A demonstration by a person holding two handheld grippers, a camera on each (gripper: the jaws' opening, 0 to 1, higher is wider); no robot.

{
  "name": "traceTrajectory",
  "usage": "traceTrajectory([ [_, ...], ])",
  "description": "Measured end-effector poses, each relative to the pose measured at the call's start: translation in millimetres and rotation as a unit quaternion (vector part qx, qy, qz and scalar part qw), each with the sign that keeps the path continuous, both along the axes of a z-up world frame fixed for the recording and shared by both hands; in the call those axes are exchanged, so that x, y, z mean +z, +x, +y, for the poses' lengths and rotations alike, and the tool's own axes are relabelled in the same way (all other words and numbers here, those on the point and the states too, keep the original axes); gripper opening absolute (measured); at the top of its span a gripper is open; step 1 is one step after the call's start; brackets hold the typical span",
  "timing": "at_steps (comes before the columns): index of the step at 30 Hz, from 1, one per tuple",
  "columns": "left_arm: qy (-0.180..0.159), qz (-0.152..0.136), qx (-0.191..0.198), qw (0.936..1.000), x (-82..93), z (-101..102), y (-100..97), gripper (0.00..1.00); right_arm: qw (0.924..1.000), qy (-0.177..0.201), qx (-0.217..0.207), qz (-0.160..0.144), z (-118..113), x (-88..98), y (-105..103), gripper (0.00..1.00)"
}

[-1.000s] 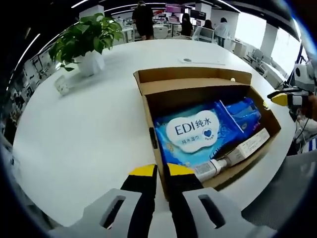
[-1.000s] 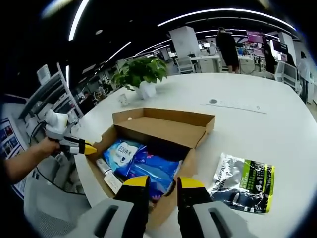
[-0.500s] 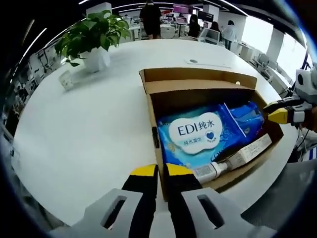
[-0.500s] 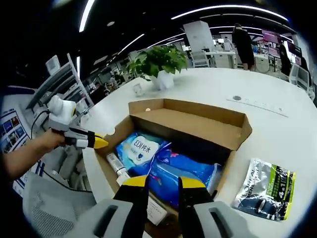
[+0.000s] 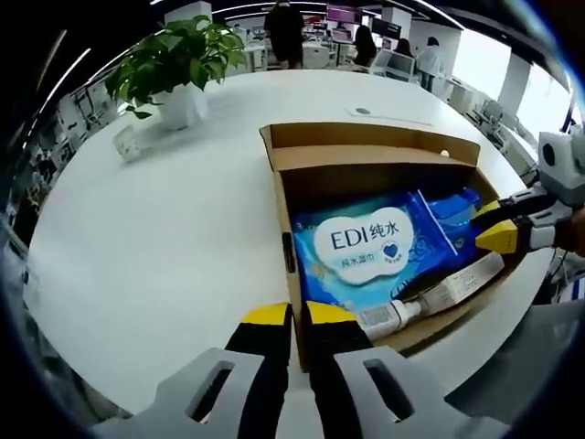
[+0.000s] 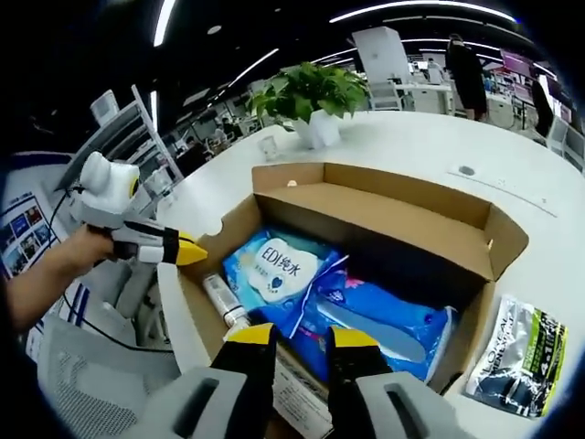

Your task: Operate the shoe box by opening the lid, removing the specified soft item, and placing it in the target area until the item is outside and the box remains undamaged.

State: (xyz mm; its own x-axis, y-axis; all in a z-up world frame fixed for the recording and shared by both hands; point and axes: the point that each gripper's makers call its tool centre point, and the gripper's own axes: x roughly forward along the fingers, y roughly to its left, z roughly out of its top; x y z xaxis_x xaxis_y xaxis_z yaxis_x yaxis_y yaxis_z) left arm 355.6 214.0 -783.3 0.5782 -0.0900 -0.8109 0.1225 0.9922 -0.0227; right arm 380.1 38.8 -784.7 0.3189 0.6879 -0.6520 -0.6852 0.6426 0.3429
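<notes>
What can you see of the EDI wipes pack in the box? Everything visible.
The EDI wipes pack is a soft, glossy blue plastic pouch with a white cloud-shaped label printed "EDI" plus Chinese characters and a small heart. It lies flat, label up, inside the open cardboard box, with a darker blue pack overlapping one side and a white tube along another edge. Neither gripper touches it.

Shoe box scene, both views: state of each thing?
Brown cardboard shoe box: lid open, folded back.
Light blue EDI wet-wipes pack: lying flat inside the box.
Dark blue soft pack: inside, beside the wipes.
White tube: lying in the box.
Left gripper: shut, empty.
Right gripper: nearly shut, empty, over the box.
</notes>
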Motion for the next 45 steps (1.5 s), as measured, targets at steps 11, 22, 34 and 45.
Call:
traceTrajectory([
  [11, -0.003, 0.002, 0.008, 1.0000, -1.1, 0, 0.5, 0.03, 0.9999, -0.006, 0.010, 0.008, 16, -11.1, 3, 0.17],
  [22, -0.005, 0.007, 0.009, 0.9999, -2.2, 0, 0.0, 0.03, 0.9996, -0.005, 0.010, 0.026, 32, -18.8, 9, 0.14],
  [34, -0.005, 0.008, 0.011, 0.9999, -2.9, 0, -0.6, 0.03, 0.9992, -0.010, -0.014, 0.037, 32, -21.7, 18, 0.00],
  [45, -0.003, 0.008, 0.008, 0.9999, -2.6, 0, 0.0, 0.03, 0.9988, 0.022, -0.032, 0.031, 30, 1.8, 17, 0.00],
])
